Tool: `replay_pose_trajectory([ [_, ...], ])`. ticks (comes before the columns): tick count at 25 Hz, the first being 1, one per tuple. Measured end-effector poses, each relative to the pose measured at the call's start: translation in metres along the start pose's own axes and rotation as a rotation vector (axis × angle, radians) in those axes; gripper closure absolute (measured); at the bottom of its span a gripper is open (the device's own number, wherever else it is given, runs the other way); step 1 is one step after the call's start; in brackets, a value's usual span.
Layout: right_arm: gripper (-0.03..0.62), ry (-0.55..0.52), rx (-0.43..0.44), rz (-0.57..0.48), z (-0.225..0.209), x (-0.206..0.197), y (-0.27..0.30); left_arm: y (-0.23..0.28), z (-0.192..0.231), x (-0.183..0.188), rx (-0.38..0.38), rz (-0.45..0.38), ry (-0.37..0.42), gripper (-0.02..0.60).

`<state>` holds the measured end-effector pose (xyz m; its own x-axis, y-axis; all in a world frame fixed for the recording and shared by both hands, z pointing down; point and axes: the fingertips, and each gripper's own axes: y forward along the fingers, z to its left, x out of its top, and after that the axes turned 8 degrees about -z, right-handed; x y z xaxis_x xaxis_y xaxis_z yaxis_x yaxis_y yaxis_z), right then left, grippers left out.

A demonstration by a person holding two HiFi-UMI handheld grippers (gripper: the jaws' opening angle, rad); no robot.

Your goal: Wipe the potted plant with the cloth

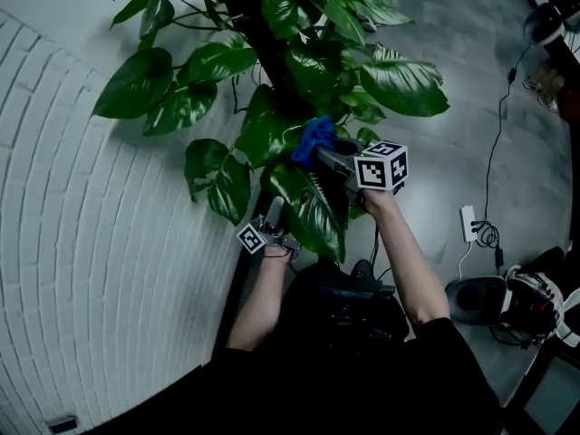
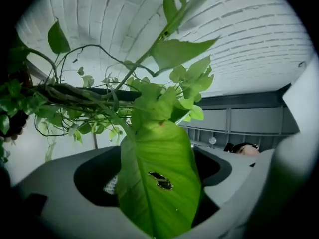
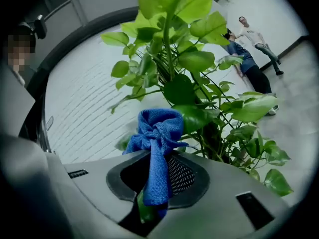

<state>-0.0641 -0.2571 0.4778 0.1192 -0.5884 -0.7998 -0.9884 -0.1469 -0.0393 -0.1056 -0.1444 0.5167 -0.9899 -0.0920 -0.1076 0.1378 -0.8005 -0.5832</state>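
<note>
A potted plant (image 1: 308, 71) with large dark green leaves fills the upper middle and stands close to a white brick wall (image 1: 82, 243) on the left. The right gripper (image 1: 331, 158), with its marker cube toward the person, holds a blue cloth (image 1: 314, 140) in its fingers, and the cloth is pressed into the leaves. Lower and more to the left, the left gripper (image 1: 274, 216) points up, its fingers at the edge of a long hanging leaf (image 1: 313, 214). On the gray floor (image 1: 453, 43) at the right lies a white power strip (image 1: 468, 223) with a cable.
</note>
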Motion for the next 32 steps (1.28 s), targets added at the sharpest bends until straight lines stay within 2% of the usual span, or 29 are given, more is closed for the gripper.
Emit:
replay_pose_trajectory([
  [4,0.487,0.016,-0.018,0.058,-0.014,-0.013,0.019,0.020,0.000,-0.003,-0.072,0.040,-0.056,0.141],
  [10,0.487,0.045,0.035,0.110,0.003,-0.041,0.020,0.031,-0.003,0.004,-0.126,-0.003,-0.125,0.141],
  [18,0.488,0.075,0.104,0.118,0.036,-0.073,-0.015,0.025,-0.001,0.008,-0.112,-0.061,-0.161,0.141],
  [23,0.488,0.052,0.154,0.168,0.062,-0.104,-0.049,0.022,-0.002,0.009,-0.105,-0.115,-0.177,0.141],
  [27,0.488,0.039,0.160,0.213,0.073,-0.127,-0.083,0.017,0.000,0.006,-0.077,-0.136,-0.172,0.141],
  [29,0.488,0.056,0.159,0.184,0.074,-0.125,-0.100,0.013,0.002,0.003,-0.062,-0.139,-0.167,0.141],
  [32,0.488,0.090,0.147,0.061,0.071,-0.098,-0.122,0.003,0.007,-0.005,-0.030,-0.129,-0.161,0.141],
])
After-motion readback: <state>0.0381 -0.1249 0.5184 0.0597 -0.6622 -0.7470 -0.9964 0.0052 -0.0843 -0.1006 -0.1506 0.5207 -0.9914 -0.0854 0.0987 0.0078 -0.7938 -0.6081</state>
